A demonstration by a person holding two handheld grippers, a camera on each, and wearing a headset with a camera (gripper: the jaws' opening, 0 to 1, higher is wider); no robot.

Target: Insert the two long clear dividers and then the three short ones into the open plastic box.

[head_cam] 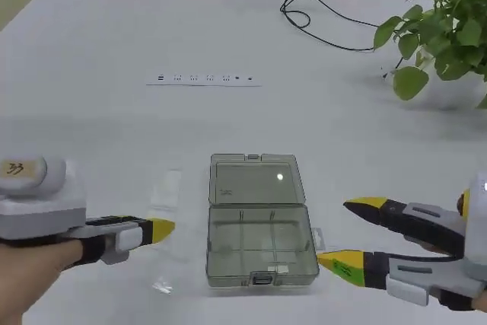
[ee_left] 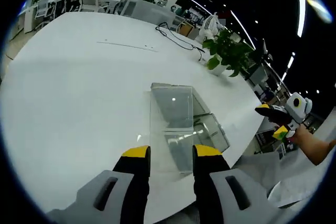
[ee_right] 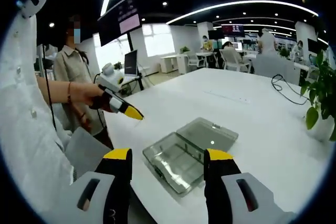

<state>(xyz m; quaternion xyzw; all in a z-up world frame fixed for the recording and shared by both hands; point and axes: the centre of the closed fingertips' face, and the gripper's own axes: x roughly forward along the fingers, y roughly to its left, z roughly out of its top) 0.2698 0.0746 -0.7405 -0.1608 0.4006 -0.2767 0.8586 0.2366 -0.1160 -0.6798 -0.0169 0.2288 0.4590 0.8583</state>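
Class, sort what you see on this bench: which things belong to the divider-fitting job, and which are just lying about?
Job in hand: open plastic box; clear dividers beside it; left hand-held gripper; right hand-held gripper.

Lying about: black cable; potted plant; socket strip.

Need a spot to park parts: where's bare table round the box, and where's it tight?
Bare: the table between box lid and marked strip, and far left. Tight: left of the box, where clear dividers lie by the left gripper; right, the right gripper flanks it.
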